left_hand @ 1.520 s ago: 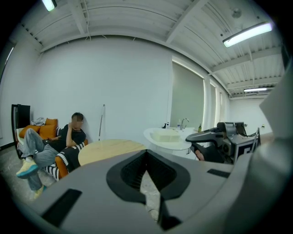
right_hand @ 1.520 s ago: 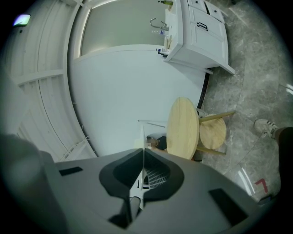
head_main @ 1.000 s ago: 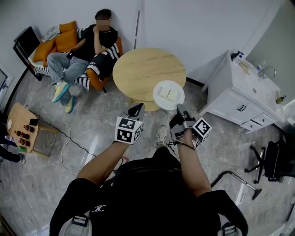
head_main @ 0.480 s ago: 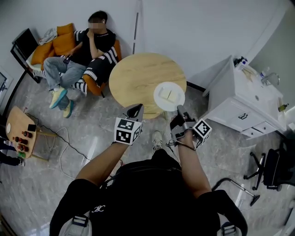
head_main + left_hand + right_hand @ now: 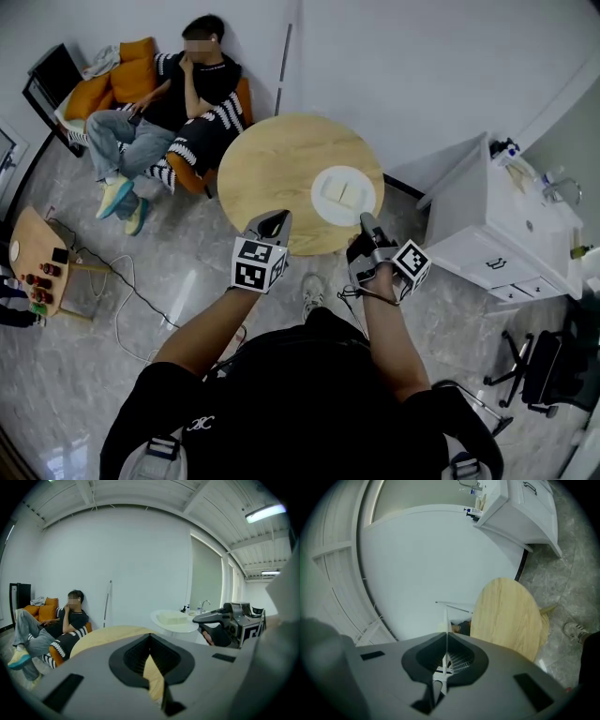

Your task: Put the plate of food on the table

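Observation:
A white plate point(image 5: 324, 178) carrying pale slabs of food point(image 5: 339, 194) hangs over the near right part of the round wooden table point(image 5: 272, 169). My right gripper point(image 5: 366, 222) is shut on the plate's near rim. In the right gripper view the plate point(image 5: 446, 620) shows edge-on as a thin white line between the closed jaws, with the table point(image 5: 506, 616) beyond. My left gripper point(image 5: 277, 221) sits at the table's near edge, shut with nothing in it. The left gripper view shows the plate point(image 5: 174, 623) up right, above the table point(image 5: 108, 634).
A person point(image 5: 187, 94) sits on an orange chair behind the table at the left. A white cabinet with a sink point(image 5: 497, 234) stands at the right. A small wooden side table point(image 5: 37, 262) is at far left, a black office chair point(image 5: 553, 375) at lower right.
Both grippers have moved forward toward the table. The plate, which hung at the table's near edge, now sits over the tabletop. The right gripper's hold has stayed the same.

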### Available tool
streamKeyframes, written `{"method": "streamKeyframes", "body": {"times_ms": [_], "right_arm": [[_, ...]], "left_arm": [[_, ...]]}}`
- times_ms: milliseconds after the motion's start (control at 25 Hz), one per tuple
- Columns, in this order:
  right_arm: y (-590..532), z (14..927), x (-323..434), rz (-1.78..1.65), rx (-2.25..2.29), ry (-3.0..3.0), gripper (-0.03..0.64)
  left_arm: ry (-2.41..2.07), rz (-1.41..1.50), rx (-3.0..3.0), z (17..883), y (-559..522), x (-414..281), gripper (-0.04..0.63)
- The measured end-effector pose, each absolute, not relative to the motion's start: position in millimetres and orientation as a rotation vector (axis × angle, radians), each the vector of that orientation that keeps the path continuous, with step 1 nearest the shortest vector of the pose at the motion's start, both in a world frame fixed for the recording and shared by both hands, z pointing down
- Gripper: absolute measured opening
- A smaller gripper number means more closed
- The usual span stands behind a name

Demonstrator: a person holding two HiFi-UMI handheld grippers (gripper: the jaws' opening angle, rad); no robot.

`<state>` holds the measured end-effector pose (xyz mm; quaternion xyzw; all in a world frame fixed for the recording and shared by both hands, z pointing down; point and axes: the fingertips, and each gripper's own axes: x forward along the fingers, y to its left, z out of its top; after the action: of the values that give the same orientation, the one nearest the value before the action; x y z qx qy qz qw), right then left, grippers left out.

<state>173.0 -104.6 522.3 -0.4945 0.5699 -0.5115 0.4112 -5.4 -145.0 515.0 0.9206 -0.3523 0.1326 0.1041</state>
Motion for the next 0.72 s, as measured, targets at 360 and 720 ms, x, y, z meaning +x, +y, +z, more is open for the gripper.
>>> {"method": "streamKeyframes", "body": {"times_ms": [360, 720], "right_arm": [[-169.1, 522.0, 209.3, -1.325, -1.196, 1.486, 0.015], [-235.3, 527.5, 239.5, -1.380, -1.176, 1.558, 0.017]], "left_arm": [[-1.093, 0.383, 2.664, 513.3, -218.0, 25.7, 0.008], [-1.131, 0.384, 2.662, 505.1, -281.0, 69.0, 0.008]]}}
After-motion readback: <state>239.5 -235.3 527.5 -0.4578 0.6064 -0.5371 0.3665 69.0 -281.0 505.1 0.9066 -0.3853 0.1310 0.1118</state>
